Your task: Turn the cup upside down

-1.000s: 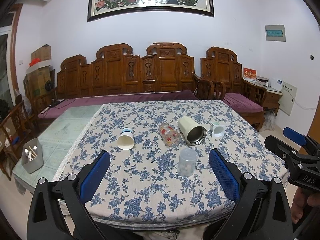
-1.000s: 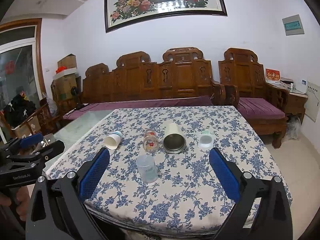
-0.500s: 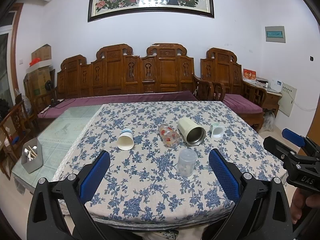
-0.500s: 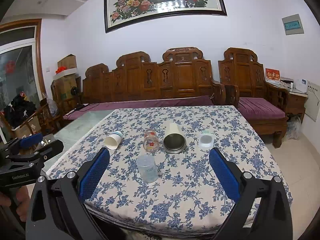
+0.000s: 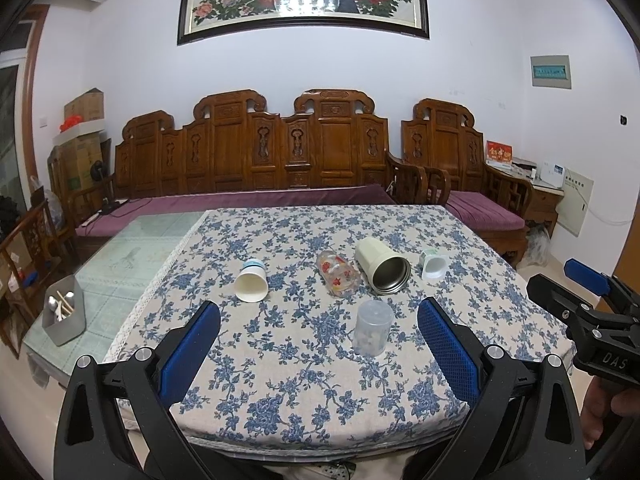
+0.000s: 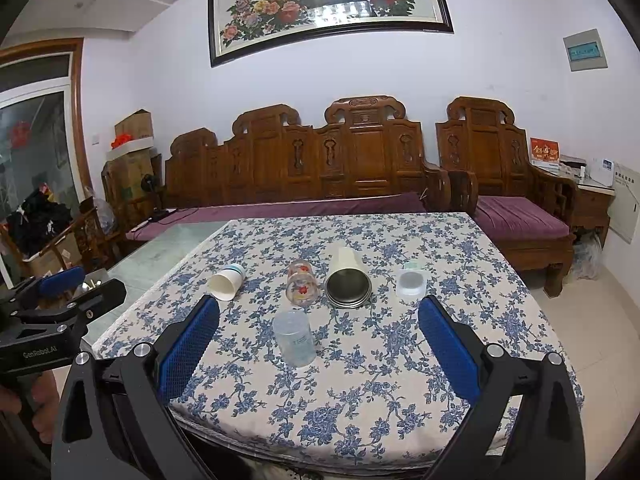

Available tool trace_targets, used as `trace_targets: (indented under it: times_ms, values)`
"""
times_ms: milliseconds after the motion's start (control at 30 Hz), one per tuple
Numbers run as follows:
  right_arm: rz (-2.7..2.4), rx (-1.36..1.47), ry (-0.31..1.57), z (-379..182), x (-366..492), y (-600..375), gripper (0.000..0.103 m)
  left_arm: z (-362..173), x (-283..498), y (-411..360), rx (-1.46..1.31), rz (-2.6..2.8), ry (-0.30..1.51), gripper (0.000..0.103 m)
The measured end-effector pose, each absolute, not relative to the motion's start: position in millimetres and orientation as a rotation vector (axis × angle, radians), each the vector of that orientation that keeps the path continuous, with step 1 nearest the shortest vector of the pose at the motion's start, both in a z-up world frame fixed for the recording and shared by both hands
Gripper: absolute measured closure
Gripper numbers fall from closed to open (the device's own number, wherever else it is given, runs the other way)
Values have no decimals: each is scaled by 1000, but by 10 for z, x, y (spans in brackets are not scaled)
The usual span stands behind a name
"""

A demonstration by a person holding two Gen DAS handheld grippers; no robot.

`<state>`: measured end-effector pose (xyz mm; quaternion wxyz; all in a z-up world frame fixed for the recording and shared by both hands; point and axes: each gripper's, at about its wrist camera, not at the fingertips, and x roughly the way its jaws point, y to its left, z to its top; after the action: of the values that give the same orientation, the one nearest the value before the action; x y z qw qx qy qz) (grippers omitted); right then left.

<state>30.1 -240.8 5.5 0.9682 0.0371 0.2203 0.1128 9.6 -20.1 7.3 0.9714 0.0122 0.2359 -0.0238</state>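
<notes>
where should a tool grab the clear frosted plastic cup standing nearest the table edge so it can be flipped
Grip the frosted cup across its side wall around mid-height, coming in level from the near table edge. It stands alone in front of the lying cups, so both fingers have room, and a side grip probably leaves the wrist free to roll it over. Both tools are open.

On the table (image 5: 280, 380) a plastic cup (image 5: 373, 333) stands nearest the front edge. Behind it four vessels lie in a row: a paper cup (image 5: 251, 285) at the left, then a glass (image 5: 338, 279), a metal tumbler (image 5: 383, 265) just beside it, and a small cup (image 5: 432, 265) at the right. A wooden bench (image 5: 256, 160) stands behind the table.
</notes>
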Motion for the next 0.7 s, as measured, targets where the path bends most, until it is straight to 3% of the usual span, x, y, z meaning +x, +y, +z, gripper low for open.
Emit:
trace_targets:
  times_ms: [700]
  values:
    - [227, 73, 444, 64, 289, -2401, 3, 80, 104, -228, 25, -48, 472, 8]
